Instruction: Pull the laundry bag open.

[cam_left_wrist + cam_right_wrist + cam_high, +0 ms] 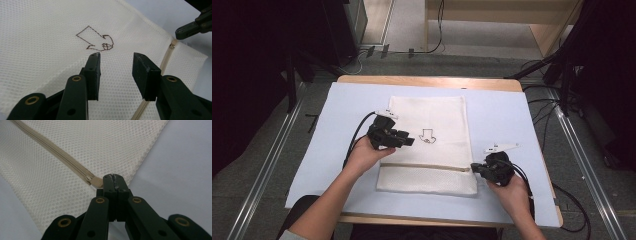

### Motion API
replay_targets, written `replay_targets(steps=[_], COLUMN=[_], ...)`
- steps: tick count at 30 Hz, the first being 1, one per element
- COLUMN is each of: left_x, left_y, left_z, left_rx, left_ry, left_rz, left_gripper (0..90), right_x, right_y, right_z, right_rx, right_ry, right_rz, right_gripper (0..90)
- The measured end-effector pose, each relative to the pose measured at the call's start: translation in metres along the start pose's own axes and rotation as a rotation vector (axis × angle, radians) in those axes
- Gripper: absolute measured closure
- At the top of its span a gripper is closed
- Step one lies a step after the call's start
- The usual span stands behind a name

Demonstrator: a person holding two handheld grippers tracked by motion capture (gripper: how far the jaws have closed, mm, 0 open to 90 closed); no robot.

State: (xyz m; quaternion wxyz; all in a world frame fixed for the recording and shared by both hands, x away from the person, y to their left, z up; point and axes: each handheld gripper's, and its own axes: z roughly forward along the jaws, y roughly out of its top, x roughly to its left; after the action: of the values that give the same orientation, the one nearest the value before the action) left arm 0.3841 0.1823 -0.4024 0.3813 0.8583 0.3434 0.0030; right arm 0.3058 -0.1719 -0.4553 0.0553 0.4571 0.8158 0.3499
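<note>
A cream mesh laundry bag (432,132) is seen lying flat on a pale blue sheet (507,120) that covers the wooden worktop (427,80). A small outlined arrow emblem (427,135) is stitched at the bag's middle, and a beige zipper (427,167) runs across the bag near its front edge.

The left tongs (409,141) are held over the bag's left part, just beside the emblem, pointing toward the right. In the left gripper view, the left tongs (116,65) are shown released, with an open gap between the jaws and nothing between them; the mesh lies beyond.

The right tongs (474,167) are placed at the bag's right edge, at the zipper's end. In the right gripper view, the right tongs (115,179) are shown clenched tight, their tips touching the beige zipper end (97,181). Whether the end tab is actually pinched cannot be told.
</note>
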Motion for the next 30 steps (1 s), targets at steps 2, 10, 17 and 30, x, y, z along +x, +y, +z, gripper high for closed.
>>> replay_targets(steps=[2, 10, 17, 30], left_x=[-0.004, -0.013, -0.020, -0.044], left_y=[0.001, 0.000, -0.002, -0.005], left_z=[0.003, 0.015, 0.028, 0.054], left_rx=[0.006, 0.027, 0.056, 0.120], left_ry=[-0.004, -0.021, -0.041, -0.099], left_rz=[0.016, 0.032, 0.054, 0.099], left_gripper=[59.2, 60.6, 63.3, 77.2], right_x=[0.000, -0.001, 0.002, 0.003], right_y=[0.000, 0.001, 0.002, 0.006], right_z=[0.002, 0.007, 0.012, 0.012], right_rx=[0.008, 0.019, 0.034, 0.025], right_ry=[-0.006, 0.004, 0.010, -0.005], right_rz=[-0.001, 0.037, 0.054, 0.057], right_gripper=[90.0, 90.0, 90.0, 90.0])
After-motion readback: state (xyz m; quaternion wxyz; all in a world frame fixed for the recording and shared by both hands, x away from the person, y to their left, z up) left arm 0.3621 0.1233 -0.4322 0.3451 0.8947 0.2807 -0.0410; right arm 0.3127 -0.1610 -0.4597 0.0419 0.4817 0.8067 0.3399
